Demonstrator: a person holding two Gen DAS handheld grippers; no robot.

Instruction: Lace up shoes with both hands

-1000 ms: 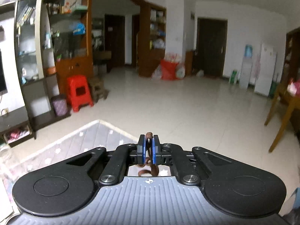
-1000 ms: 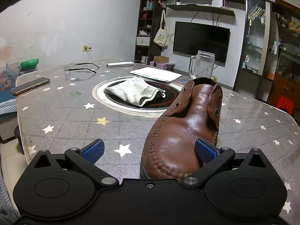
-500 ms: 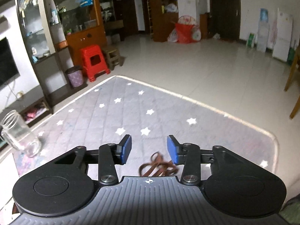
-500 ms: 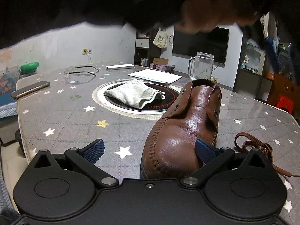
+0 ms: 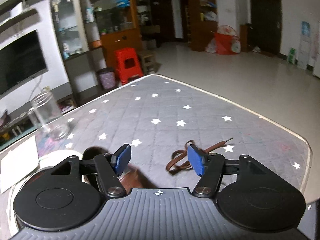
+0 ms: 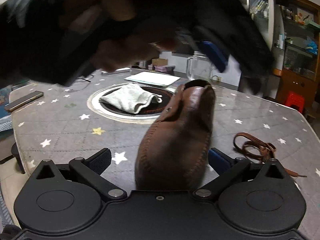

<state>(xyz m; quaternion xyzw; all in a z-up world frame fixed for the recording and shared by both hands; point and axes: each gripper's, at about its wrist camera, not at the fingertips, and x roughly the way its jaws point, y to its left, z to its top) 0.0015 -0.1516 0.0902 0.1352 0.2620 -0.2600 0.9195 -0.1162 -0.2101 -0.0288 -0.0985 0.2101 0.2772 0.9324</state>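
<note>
A grey cloth [image 6: 131, 100], a phone [image 6: 24, 101], a glass jar [image 5: 48, 119] and white paper [image 6: 153, 78] lay on the star-patterned desk [image 5: 160, 108]. A blurred hand [image 6: 120, 46] blocked the upper part of the right wrist view. The left gripper [image 5: 160, 159] had just been opening and held nothing; the brown lace [image 5: 180, 159] lay loose on the desk beside its right pad. The right gripper [image 6: 160, 161] stood wide, with the brown shoe [image 6: 176, 136] between its pads, whether touching could not be told.
</note>
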